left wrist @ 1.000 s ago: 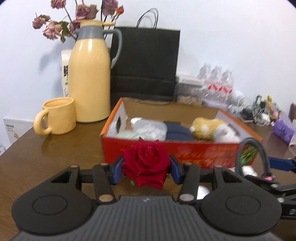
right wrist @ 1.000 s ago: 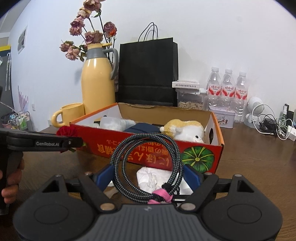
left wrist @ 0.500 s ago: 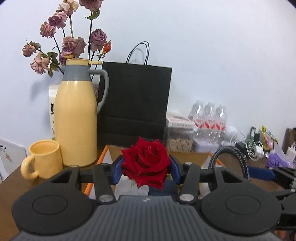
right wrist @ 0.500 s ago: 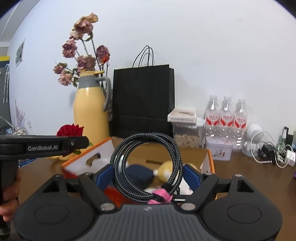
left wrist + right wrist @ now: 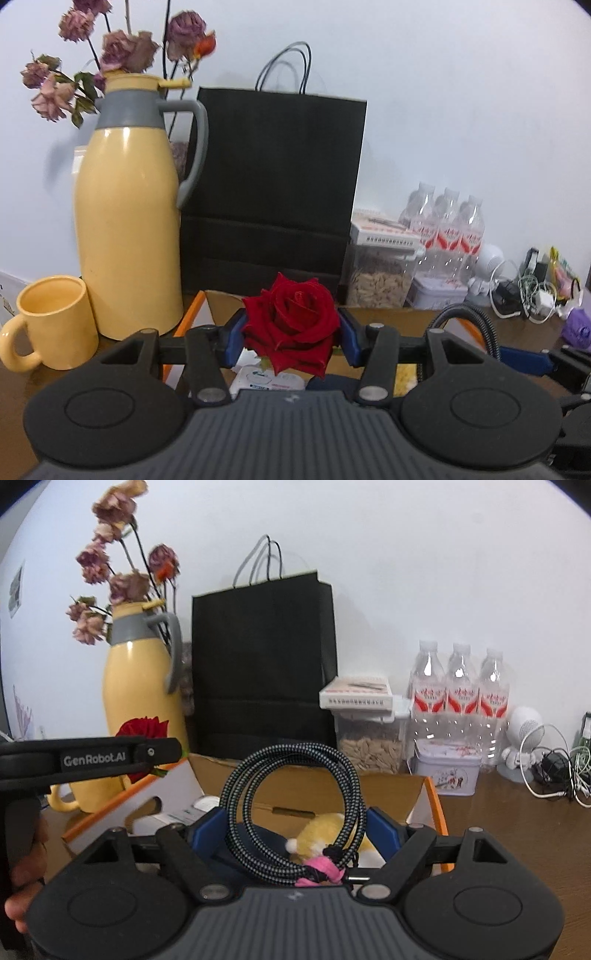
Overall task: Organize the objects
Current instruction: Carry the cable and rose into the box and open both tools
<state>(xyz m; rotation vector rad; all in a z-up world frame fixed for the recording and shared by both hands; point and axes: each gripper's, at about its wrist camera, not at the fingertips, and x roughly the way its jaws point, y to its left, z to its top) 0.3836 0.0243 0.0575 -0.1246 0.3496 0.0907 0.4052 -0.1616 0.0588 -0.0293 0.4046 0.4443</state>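
Left wrist view: since half a second ago the box (image 5: pixel 207 299) has risen at lower centre, with jug (image 5: pixel 127 221) and bag (image 5: pixel 273 192) larger. Box contents are mostly hidden. The left gripper (image 5: pixel 291 338) stays clamped on the rose (image 5: pixel 291 328); the right gripper (image 5: pixel 291 834), level above the box, pinches the cable (image 5: pixel 295 808).

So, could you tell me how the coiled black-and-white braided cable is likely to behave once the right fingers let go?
The coiled black-and-white braided cable will probably keep its loop, since a pink tie binds it. It looks light and limp, so it should drop flat rather than roll. The braid likely grips well against the blue fingers.
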